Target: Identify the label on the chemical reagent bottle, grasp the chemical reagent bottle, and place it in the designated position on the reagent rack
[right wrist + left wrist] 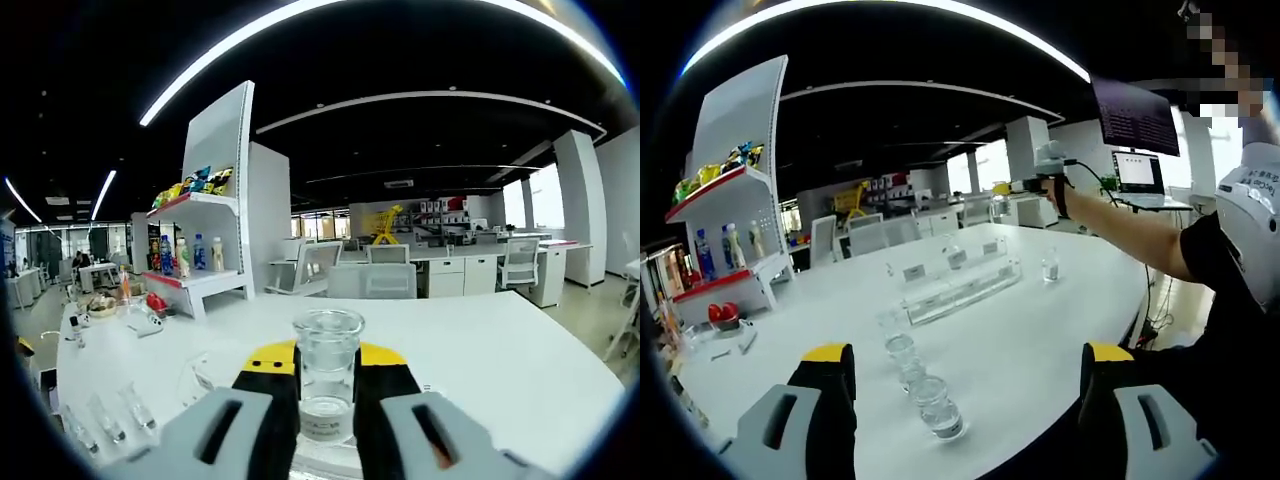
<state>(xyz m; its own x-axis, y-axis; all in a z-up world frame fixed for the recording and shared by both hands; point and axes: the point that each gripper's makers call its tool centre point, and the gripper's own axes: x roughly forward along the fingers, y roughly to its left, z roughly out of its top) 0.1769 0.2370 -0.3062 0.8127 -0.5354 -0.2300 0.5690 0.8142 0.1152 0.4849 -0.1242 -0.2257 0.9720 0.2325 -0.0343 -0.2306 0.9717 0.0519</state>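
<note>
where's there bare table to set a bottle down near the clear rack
Bare table lies right of the clear rack, past the lone bottle. It is crowded at the bottle row between the left gripper's jaws.

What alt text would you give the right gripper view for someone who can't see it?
The right gripper, its yellow-tipped jaws closed on a clear glass bottle, holds it above a white table in an open office, with a shelf of snacks and drinks behind.
</note>
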